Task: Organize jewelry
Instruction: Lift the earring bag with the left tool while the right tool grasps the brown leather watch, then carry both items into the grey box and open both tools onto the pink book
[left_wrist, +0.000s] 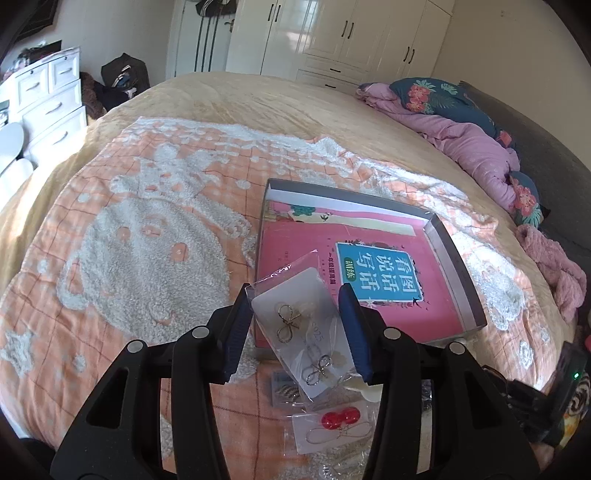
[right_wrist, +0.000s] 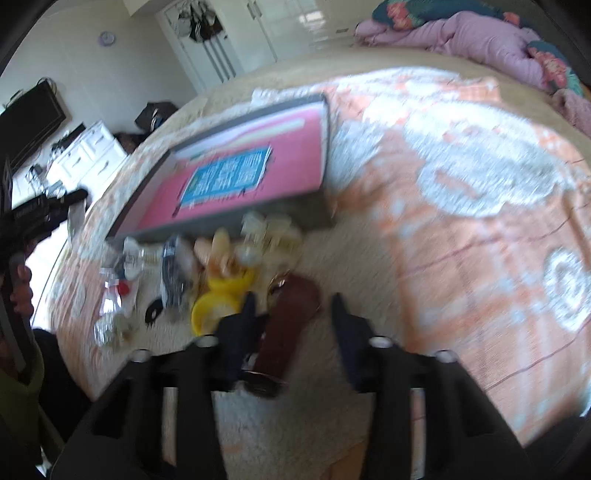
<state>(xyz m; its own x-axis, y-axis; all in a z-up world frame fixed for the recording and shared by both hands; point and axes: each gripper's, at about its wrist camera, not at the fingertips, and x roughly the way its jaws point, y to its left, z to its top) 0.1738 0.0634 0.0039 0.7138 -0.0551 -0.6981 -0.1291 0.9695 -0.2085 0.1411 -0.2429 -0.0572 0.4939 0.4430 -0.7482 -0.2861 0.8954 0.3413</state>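
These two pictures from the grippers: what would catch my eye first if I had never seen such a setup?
Probably the pink book lying in a shallow grey tray on the orange and white blanket. Next, in the left wrist view, the left gripper with its blue fingers either side of a clear packet of bow-shaped earrings. In the blurred right wrist view, the right gripper hangs over a dark red oblong object beside a jumble of trinkets.

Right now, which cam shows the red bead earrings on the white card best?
Left wrist: the red bead earrings on their white card sit sharp beneath the open left gripper. Right wrist shows only a blurred red spot in the pile.
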